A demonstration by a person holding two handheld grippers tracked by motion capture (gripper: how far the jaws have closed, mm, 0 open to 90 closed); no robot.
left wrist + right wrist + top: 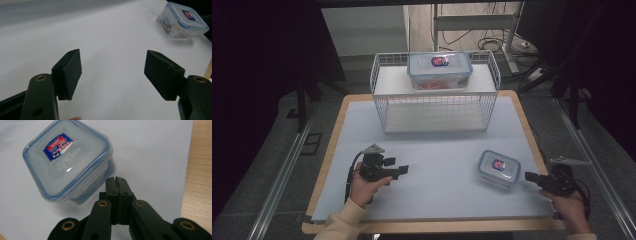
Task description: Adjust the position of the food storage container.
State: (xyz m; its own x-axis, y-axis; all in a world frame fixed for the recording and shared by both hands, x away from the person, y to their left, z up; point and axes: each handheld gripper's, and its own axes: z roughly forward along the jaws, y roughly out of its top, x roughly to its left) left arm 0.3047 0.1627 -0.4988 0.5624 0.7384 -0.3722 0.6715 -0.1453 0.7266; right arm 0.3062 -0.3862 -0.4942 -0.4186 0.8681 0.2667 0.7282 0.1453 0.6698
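Note:
A small clear food box with a blue-rimmed lid (498, 167) rests on the white mat at the front right; it also appears in the left gripper view as the small box (182, 20) and fills the upper left of the right gripper view as the small box (68, 161). My right gripper (117, 179) is shut with nothing between its pads, its tips just beside the box's near corner; in the high view the right gripper (530, 176) lies right of the box. My left gripper (113, 72) hovers open over bare mat, held at the front left as the left gripper (404, 169).
A white wire basket (434, 95) stands at the back of the mat, with a larger lidded box (439, 69) on its top shelf. The wooden table edge (532, 135) borders the mat on the right. Dark curtains and cables lie beyond the table.

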